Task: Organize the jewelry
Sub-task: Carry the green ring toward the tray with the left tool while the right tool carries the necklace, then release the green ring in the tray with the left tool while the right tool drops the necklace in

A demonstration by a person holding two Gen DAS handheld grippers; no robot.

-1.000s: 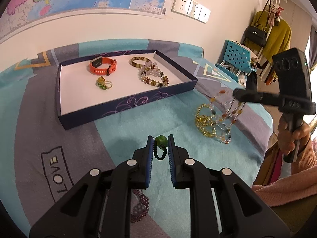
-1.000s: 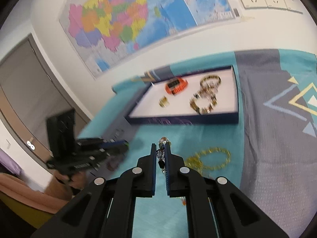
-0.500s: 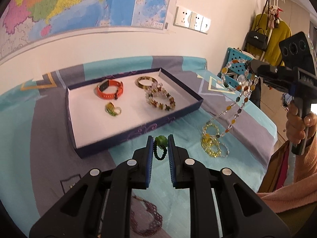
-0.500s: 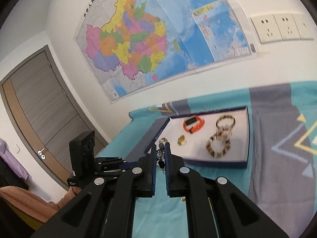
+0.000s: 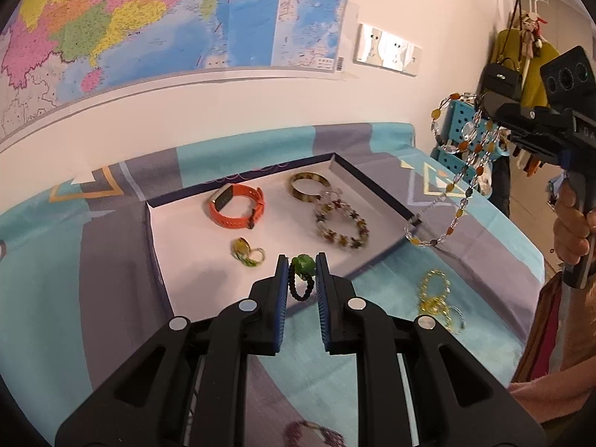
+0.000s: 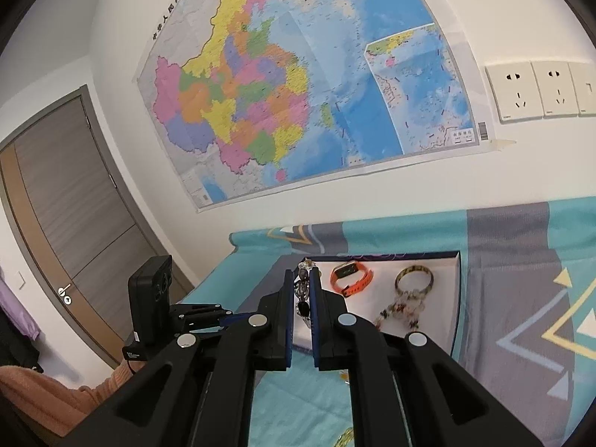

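My left gripper (image 5: 301,269) is shut on a small black-beaded ring with a green stone (image 5: 303,262), held above the front edge of the dark blue tray (image 5: 186,253). My right gripper (image 6: 301,279) is shut on a long necklace of clear and amber beads (image 6: 302,292). In the left wrist view that necklace (image 5: 473,164) dangles from the right gripper (image 5: 488,106), its low end beside the tray's right corner. The tray holds an orange watch band (image 5: 236,208), a brown bangle (image 5: 309,186), a mixed bead bracelet (image 5: 341,225) and small yellow-green rings (image 5: 247,253).
A yellow bead chain (image 5: 436,296) lies on the teal and grey cloth right of the tray. A purple bracelet (image 5: 313,432) sits under my left gripper. A wall with a map and sockets stands behind the tray. A person's hand (image 5: 570,231) grips the right tool.
Both grippers have risen. The necklace came off the cloth and now hangs free from the right gripper. The left gripper moved toward the tray with the green-stone ring.
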